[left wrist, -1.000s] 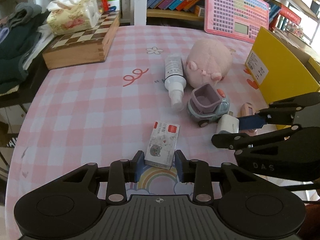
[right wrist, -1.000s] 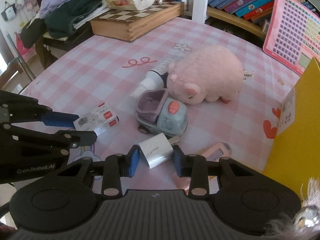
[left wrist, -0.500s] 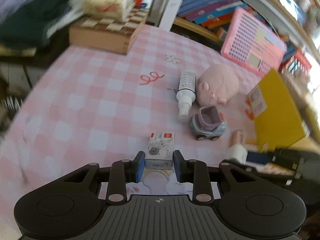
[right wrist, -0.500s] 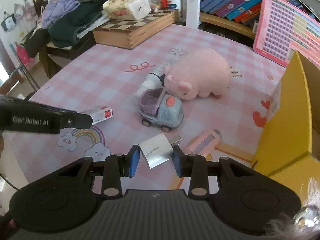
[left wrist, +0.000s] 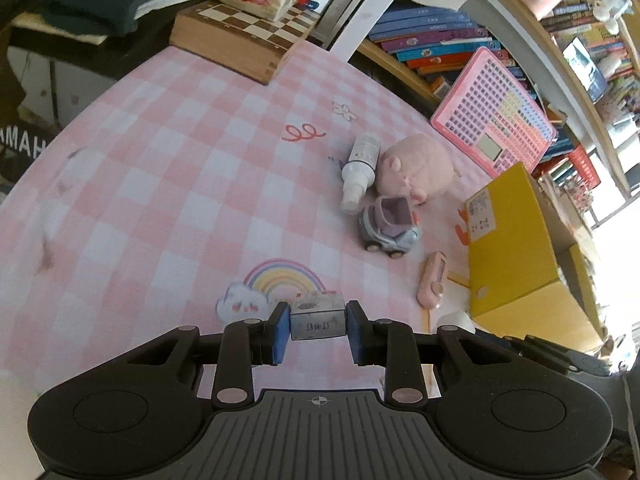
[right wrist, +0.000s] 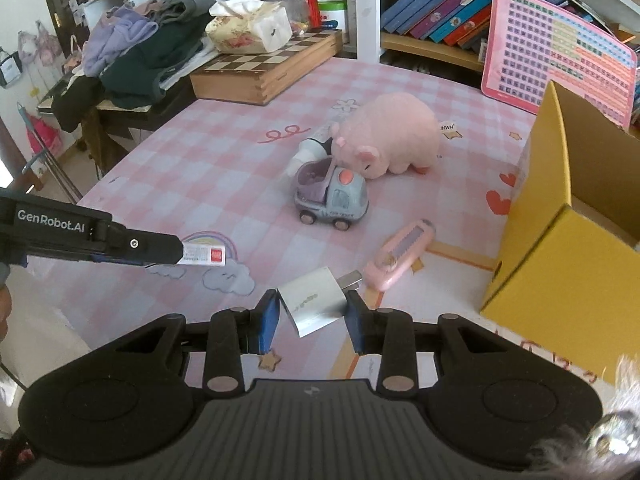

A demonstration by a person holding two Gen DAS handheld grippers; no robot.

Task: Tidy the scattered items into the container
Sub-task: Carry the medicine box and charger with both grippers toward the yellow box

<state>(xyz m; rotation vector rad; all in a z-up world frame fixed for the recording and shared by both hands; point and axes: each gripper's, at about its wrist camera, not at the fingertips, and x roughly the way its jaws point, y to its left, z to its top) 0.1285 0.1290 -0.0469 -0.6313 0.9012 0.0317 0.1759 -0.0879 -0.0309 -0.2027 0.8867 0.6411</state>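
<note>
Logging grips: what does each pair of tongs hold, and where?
Left tongs: small grey card box, by its sides. Right tongs: white charger plug, by its body.

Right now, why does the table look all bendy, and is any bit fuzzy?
Left wrist view: the fisheye lens bulges the table and bends the shelf; the left edge is smeared. Right wrist view: same curve, sharper, with window glare washing out the lower left corner.

R gripper (right wrist: 312,318) clamps a white charger plug (right wrist: 314,306) above the pink check cloth (right wrist: 192,168). L gripper (right wrist: 176,250) holds a small card box (right wrist: 204,255) at left. Toy truck (right wrist: 332,196), plush pig (right wrist: 392,136), pink comb (right wrist: 400,256) near yellow box (right wrist: 560,240).
</note>
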